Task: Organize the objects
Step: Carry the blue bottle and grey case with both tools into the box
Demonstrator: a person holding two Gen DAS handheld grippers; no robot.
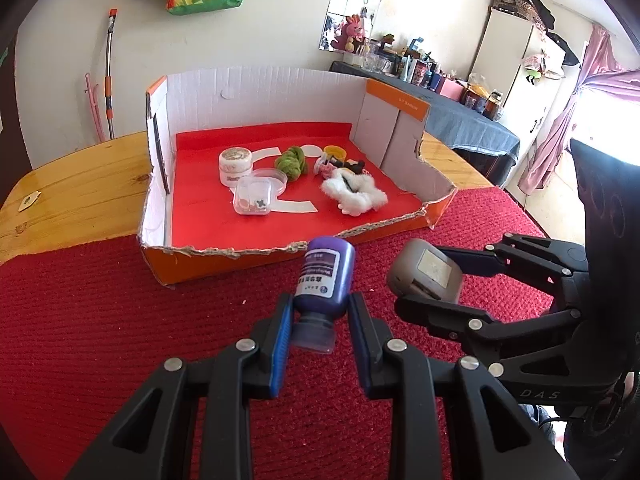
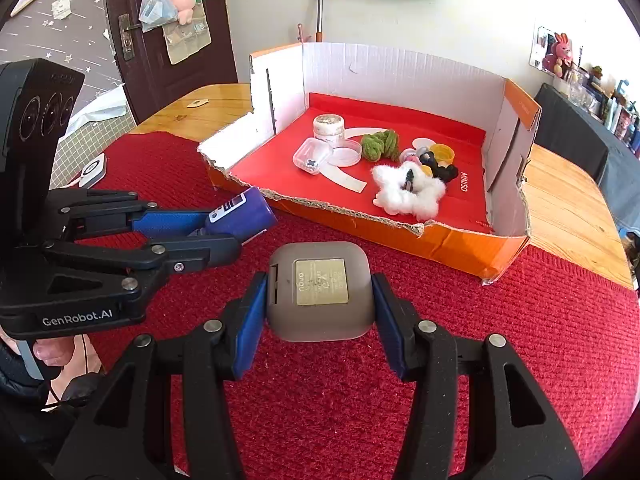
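My left gripper (image 1: 318, 320) is shut on a small purple bottle (image 1: 326, 276) by its neck and cap, held above the red mat just before the box's torn front edge; the bottle also shows in the right wrist view (image 2: 242, 216). My right gripper (image 2: 320, 312) is shut on a grey rounded case (image 2: 320, 290) with a gold label, beside the left gripper; the case also shows in the left wrist view (image 1: 426, 276). The orange cardboard box (image 1: 256, 262) with a red lining stands ahead of both grippers.
Inside the box lie a white jar (image 1: 235, 164), a clear plastic box (image 1: 254, 197), a green yarn bundle (image 1: 292, 162), a white fluffy item (image 1: 354, 194) and a yellow lid (image 1: 334, 153). A red mat (image 1: 120, 320) covers the wooden table (image 1: 80, 184).
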